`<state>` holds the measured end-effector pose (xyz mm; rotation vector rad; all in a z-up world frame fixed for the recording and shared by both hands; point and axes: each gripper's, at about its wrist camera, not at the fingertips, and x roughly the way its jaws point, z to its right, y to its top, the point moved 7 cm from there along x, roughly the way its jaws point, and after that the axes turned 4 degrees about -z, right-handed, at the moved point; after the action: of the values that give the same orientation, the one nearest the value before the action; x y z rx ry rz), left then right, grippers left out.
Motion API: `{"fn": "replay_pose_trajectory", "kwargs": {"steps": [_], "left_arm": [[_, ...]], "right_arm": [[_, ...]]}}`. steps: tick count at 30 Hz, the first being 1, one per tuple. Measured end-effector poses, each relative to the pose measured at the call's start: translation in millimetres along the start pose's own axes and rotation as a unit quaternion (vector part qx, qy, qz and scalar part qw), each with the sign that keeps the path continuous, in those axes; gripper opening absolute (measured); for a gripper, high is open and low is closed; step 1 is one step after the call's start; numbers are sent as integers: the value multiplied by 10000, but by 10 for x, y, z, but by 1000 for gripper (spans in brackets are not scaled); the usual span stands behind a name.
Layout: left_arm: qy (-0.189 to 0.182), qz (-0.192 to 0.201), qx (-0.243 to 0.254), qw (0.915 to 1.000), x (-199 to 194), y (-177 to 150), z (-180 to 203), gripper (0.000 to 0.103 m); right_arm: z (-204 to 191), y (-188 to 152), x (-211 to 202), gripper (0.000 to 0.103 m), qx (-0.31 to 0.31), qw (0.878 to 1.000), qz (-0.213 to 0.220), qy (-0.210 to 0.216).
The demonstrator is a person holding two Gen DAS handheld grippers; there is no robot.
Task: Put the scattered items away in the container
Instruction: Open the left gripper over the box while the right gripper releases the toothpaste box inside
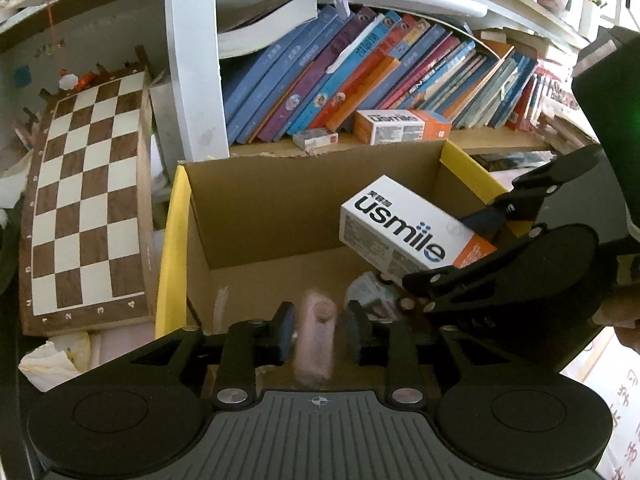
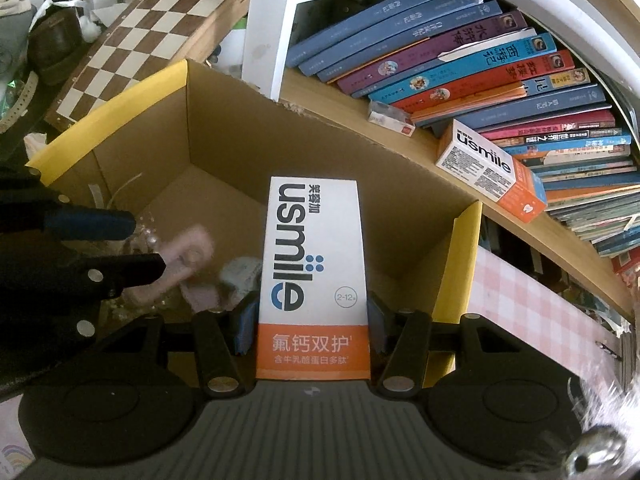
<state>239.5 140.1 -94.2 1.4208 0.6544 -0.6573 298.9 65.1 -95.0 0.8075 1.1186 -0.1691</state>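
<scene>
An open cardboard box with yellow flaps (image 1: pixel 256 216) (image 2: pixel 224 128) stands in front of a bookshelf. My left gripper (image 1: pixel 318 330) is open over the box; a blurred pink item (image 1: pixel 316 336) sits between its fingers without touching the pads, seemingly dropping, and also shows in the right wrist view (image 2: pixel 176 264). My right gripper (image 2: pixel 312 320) is shut on a white and orange usmile toothpaste box (image 2: pixel 316 272) (image 1: pixel 404 228), held over the box's right side. A crumpled pale item (image 1: pixel 372 290) lies on the box floor.
A second usmile box (image 1: pixel 400 125) (image 2: pixel 492 170) and a small white pack (image 1: pixel 316 138) lie on the shelf edge before leaning books (image 1: pixel 360 80). A chessboard (image 1: pixel 88 196) leans left of the box. A pink checked cloth (image 2: pixel 532 304) lies to the right.
</scene>
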Motion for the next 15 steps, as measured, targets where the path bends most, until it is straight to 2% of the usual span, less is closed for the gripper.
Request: {"fn": "replay_pose_trajectory", "kwargs": {"steps": [2, 7, 10, 15], "left_arm": [[-53, 18, 24, 10000, -23, 7, 20, 45], [148, 201, 134, 9996, -150, 38, 55, 60], [157, 342, 154, 9992, -282, 58, 75, 63], [166, 561, 190, 9981, -526, 41, 136, 66]], "right_arm": [[18, 13, -34, 59, 19, 9999, 91, -62], [62, 19, -199, 63, -23, 9993, 306, -196], [99, -11, -348, 67, 85, 9989, 447, -145], [104, -115, -627, 68, 209, 9975, 674, -77]]}}
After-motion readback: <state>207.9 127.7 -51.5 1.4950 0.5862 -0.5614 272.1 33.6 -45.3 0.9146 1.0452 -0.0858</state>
